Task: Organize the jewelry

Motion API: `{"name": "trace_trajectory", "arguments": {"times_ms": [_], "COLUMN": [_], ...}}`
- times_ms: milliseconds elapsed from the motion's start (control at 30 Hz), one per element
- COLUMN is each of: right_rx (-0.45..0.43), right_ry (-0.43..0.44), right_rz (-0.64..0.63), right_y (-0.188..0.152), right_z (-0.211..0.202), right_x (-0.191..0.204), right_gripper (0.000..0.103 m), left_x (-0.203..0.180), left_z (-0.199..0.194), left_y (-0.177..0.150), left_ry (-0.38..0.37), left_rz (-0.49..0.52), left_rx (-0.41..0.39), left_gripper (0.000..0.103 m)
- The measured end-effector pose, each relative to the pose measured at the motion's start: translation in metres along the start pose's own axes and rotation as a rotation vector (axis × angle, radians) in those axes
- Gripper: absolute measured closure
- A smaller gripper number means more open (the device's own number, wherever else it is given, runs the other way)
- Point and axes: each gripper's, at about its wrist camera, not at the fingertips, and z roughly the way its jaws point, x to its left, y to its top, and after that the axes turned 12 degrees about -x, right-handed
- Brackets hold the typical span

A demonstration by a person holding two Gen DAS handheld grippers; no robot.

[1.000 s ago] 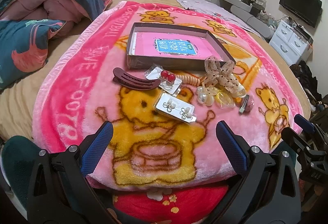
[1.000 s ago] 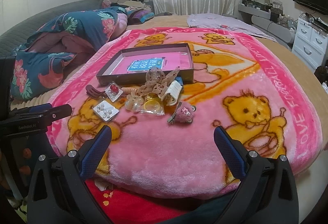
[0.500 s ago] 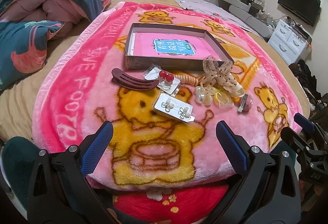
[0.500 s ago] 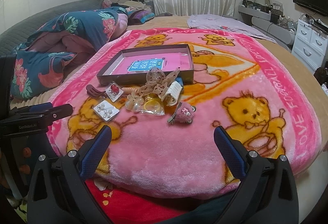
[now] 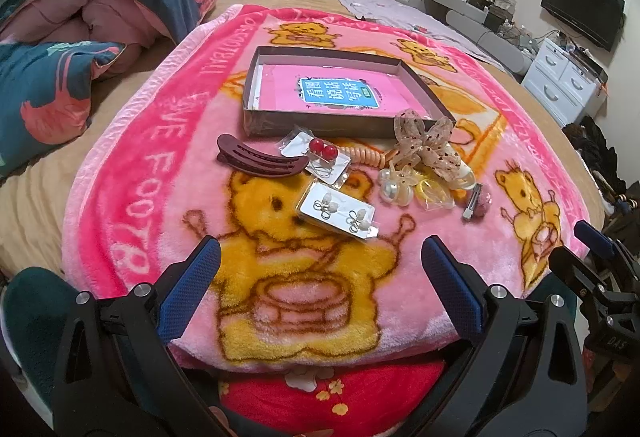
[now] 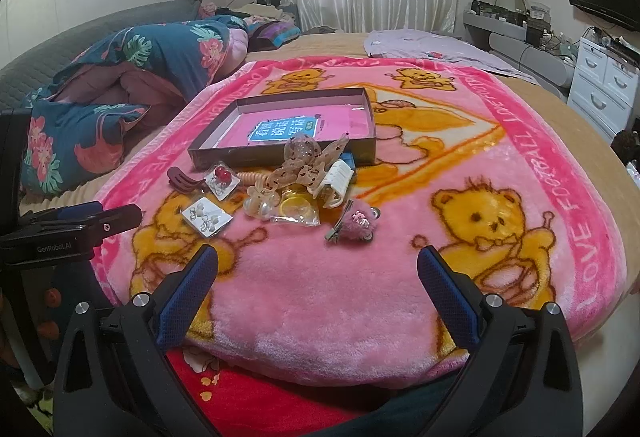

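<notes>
Pink fleece, printed with yellow bears, is covering the bed as a blanket (image 5: 132, 173), and the jewelry is lying on it in a loose cluster just in front of the shallow box (image 5: 336, 93). The left gripper (image 5: 320, 277) is hovering wide and holding nothing, short of the earring card (image 5: 338, 211), which is the nearest piece. The right gripper (image 6: 318, 279) is likewise spread wide and holding nothing, facing the fuzzy pink clip (image 6: 356, 223). Nothing appears to be in the box yet except a pink book, so the sorting is likely just starting. To lift the earring card well, the left gripper should be coming in low and pinching across its short edges, since the plush pile is giving little purchase underneath. The dark hair claw (image 5: 260, 161) is touching the red bead earrings (image 5: 322, 153), so separating them calls for care.
</notes>
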Motion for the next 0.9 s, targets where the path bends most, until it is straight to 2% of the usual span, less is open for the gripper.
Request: {"name": "trace_trajectory", "arguments": {"times_ms": [600, 900], "right_rx": [-0.004, 0.0], "right_ry": [0.0, 0.0], "right_rz": [0.005, 0.01], "right_y": [0.0, 0.001], "right_z": [0.0, 0.001], "right_x": [-0.001, -0.003], "right_gripper": [0.004, 0.004], "left_x": [-0.001, -0.004], "left_z": [0.002, 0.014], "left_y": [0.0, 0.002], "left_ry": [-0.007, -0.037], "left_rz": [0.003, 0.003], "left_rx": [0.004, 0.025], "left_gripper": [0.009, 0.009]}}
